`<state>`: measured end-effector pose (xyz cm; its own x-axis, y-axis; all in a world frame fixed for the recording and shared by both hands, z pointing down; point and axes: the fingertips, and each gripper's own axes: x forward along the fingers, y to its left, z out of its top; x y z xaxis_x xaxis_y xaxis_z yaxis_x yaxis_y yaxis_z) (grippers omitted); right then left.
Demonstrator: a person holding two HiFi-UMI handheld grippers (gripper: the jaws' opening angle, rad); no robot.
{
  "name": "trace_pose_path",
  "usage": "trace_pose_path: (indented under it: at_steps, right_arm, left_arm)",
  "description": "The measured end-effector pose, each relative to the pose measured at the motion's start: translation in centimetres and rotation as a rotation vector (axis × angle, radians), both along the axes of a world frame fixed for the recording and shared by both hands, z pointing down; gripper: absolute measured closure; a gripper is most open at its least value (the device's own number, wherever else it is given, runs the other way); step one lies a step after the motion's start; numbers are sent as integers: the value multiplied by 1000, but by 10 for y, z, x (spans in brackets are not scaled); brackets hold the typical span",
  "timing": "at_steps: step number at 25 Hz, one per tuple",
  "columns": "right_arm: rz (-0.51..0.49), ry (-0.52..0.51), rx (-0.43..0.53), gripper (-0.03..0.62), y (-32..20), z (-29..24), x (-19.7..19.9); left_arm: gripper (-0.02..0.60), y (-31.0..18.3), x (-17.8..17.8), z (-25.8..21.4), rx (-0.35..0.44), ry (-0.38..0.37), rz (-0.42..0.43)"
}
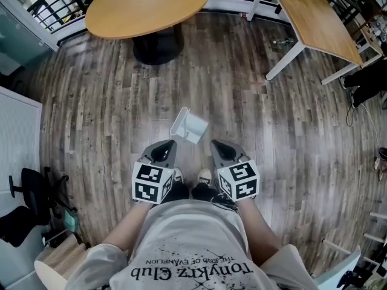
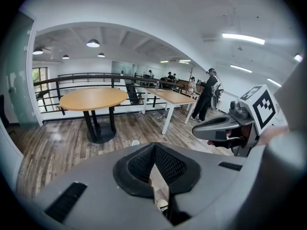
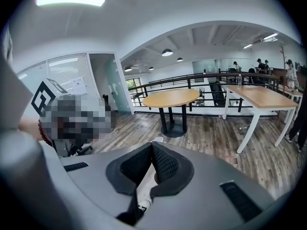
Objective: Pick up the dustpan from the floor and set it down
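The white dustpan [image 1: 189, 126] lies on the wood floor just ahead of my shoes, between and beyond the two grippers. My left gripper [image 1: 172, 143] hovers above the floor near its lower left side, jaws shut with nothing in them. My right gripper [image 1: 214, 143] is level with it on the dustpan's lower right, also shut and empty. In the left gripper view the pads [image 2: 144, 163] meet at the tip, and a white sliver of the dustpan [image 2: 135, 142] peeks over the jaws. The right gripper view shows its jaws [image 3: 151, 146] closed the same way.
A round wooden table [image 1: 148, 8] on a black pedestal stands ahead, and a long rectangular table [image 1: 314, 20] at the upper right. A black office chair [image 1: 30, 198] sits at the left. People stand by the far tables [image 2: 207, 92]. A railing [image 3: 225, 75] runs behind the tables.
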<state>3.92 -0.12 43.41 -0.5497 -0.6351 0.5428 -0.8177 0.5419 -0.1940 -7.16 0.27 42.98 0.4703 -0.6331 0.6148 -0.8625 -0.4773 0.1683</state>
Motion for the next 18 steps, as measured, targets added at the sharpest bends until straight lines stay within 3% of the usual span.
trace_pose_path:
  at_steps: [18]
  right_arm:
    - [4, -10, -2, 569, 18, 2, -6]
  left_arm:
    - [558, 15, 3, -1, -2, 19, 11]
